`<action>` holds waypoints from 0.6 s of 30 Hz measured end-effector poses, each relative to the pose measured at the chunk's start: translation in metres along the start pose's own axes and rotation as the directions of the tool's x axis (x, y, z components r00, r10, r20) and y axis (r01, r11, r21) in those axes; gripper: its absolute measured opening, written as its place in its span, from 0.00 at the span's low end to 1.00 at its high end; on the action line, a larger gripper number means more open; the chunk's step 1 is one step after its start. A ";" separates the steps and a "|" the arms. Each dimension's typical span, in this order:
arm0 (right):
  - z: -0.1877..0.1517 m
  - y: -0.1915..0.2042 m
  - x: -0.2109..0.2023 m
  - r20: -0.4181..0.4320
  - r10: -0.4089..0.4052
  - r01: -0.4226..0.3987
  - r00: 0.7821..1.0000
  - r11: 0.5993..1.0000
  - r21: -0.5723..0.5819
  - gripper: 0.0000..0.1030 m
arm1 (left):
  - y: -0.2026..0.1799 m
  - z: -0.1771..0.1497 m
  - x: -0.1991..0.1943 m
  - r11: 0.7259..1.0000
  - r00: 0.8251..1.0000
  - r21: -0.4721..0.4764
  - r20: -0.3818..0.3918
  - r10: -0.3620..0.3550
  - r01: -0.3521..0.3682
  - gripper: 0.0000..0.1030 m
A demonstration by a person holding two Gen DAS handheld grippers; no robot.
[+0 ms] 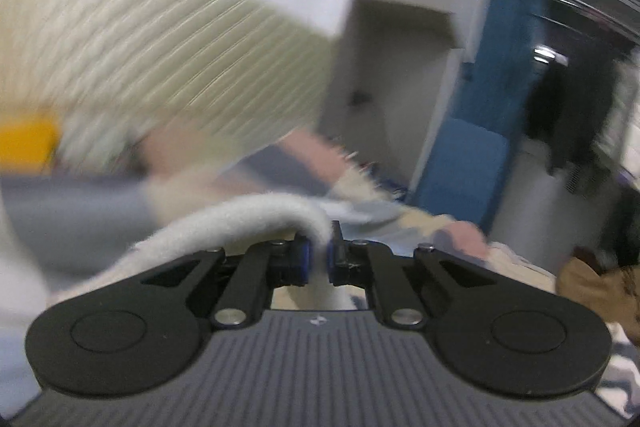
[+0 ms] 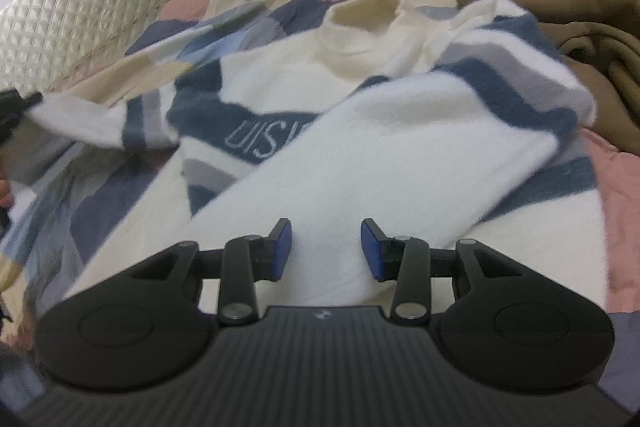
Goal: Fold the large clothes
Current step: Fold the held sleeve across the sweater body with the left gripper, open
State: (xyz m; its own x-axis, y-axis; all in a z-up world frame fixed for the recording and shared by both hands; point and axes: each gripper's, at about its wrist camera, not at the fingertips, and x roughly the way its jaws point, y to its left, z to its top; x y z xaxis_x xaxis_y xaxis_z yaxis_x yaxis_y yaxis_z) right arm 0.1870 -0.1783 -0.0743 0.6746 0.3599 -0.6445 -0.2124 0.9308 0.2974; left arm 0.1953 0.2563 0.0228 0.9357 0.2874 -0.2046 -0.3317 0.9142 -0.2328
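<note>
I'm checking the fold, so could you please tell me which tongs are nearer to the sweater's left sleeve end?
Left. The left tongs are shut on the sleeve end. The right tongs hang open over the folded-in right sleeve, across the sweater from it.

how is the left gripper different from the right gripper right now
The left gripper is shut, its fingers pinching a white fold of the sweater; the right gripper stands open with nothing clamped between its fingers. The left one holds its piece of cloth raised off the bed, while the right one sits low over the sleeve folded across the sweater. Both have black arms and blue pads.
</note>
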 end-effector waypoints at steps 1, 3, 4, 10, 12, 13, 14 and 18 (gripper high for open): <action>0.001 -0.002 -0.003 0.009 0.000 0.000 1.000 1.000 0.008 0.41 | -0.017 0.009 -0.009 0.999 1.000 0.037 0.015 -0.027 0.026 0.09; 0.002 -0.007 -0.011 0.029 -0.006 0.005 1.000 1.000 0.023 0.41 | -0.051 0.023 -0.026 0.991 0.996 0.107 0.035 -0.085 0.081 0.09; 0.002 -0.008 -0.015 0.037 -0.009 0.008 0.999 1.000 0.030 0.41 | -0.073 0.027 -0.034 0.980 0.991 0.160 0.038 -0.126 0.118 0.09; 0.007 -0.032 -0.040 0.099 -0.009 -0.004 0.995 0.991 0.132 0.41 | -0.185 0.006 -0.071 0.865 0.944 0.387 -0.058 -0.324 0.320 0.09; 0.008 -0.040 -0.048 0.117 -0.006 -0.014 0.993 0.987 0.163 0.41 | -0.219 -0.023 -0.089 0.800 0.922 0.464 -0.120 -0.369 0.380 0.09; 0.009 -0.043 -0.050 0.126 -0.003 -0.019 0.992 0.986 0.168 0.41 | -0.233 -0.041 -0.099 0.766 0.911 0.500 -0.142 -0.388 0.404 0.09; 0.010 -0.047 -0.054 0.141 -0.003 -0.022 0.990 0.984 0.175 0.41 | -0.247 -0.060 -0.110 0.737 0.897 0.518 -0.177 -0.404 0.434 0.09; 0.007 -0.059 -0.062 0.158 0.000 -0.032 0.987 0.979 0.199 0.41 | -0.279 -0.131 -0.122 0.665 0.844 0.521 -0.325 -0.426 0.536 0.09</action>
State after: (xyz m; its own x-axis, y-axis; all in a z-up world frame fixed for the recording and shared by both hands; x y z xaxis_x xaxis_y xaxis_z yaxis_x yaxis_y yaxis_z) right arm 0.1625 -0.2559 -0.0474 0.7779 0.3450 -0.5252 -0.0886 0.8876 0.4519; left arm 0.1577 -0.0712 -0.0120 0.8924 -0.2397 -0.3823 0.3434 0.9105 0.2305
